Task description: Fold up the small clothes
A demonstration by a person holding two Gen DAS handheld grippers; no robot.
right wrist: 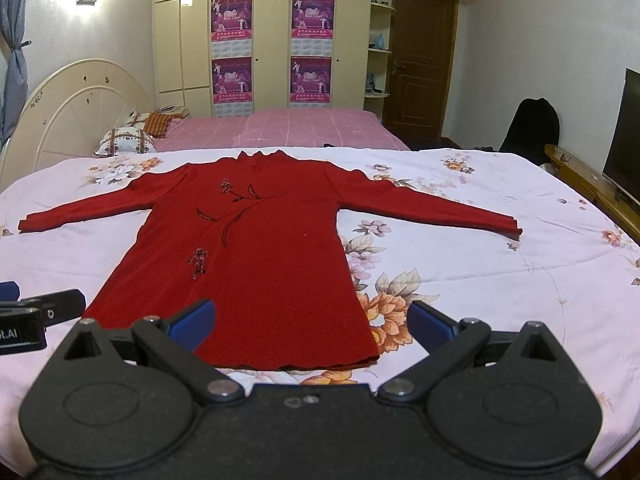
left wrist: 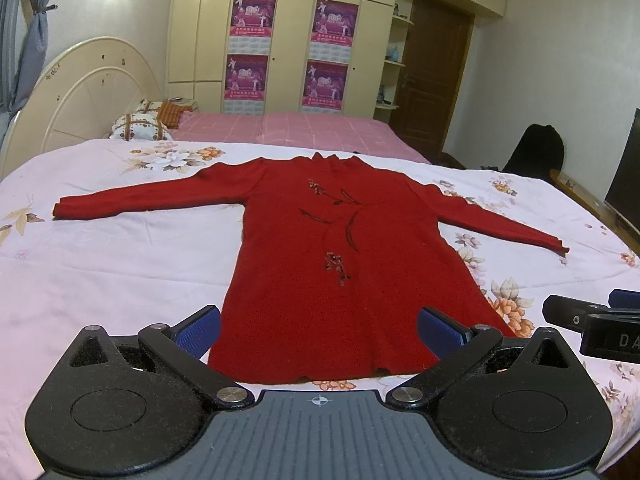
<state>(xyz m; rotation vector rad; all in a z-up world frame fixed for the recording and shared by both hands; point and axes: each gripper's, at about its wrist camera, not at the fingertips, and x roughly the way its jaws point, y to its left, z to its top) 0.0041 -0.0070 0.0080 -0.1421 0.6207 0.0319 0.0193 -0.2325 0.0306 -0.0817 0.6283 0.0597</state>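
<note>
A red knitted sweater [left wrist: 320, 264] lies flat and face up on a bed covered by a white floral bedspread [left wrist: 120, 280]. Its high collar points away from the cameras, toward the wardrobe, and its hem is nearest the grippers. Both long sleeves are spread straight out to the sides, and a dark embroidered branch with beaded flowers runs down the front.

The left gripper [left wrist: 319, 330] hovers just above the hem with its jaws spread wide, holding nothing. Its blue pads straddle the lower body of the garment; whether either pad touches the cloth cannot be told. The right gripper [right wrist: 310, 324] is likewise wide open and empty, set over the hem's right corner, with one pad above the red knit and the other above the bedspread. In the left wrist view the right gripper shows at the right edge, just beside the sweater; in the right wrist view the left gripper appears at the left edge.

Beyond the bedspread a pink checked sheet [left wrist: 304, 128] covers the far part of the bed, with patterned pillows [left wrist: 138, 126] by the cream headboard [left wrist: 80, 96]. A cream wardrobe [left wrist: 288, 36] bearing four purple posters stands behind, next to a brown door [left wrist: 432, 68]. A dark screen [right wrist: 624, 132] stands at the right.
</note>
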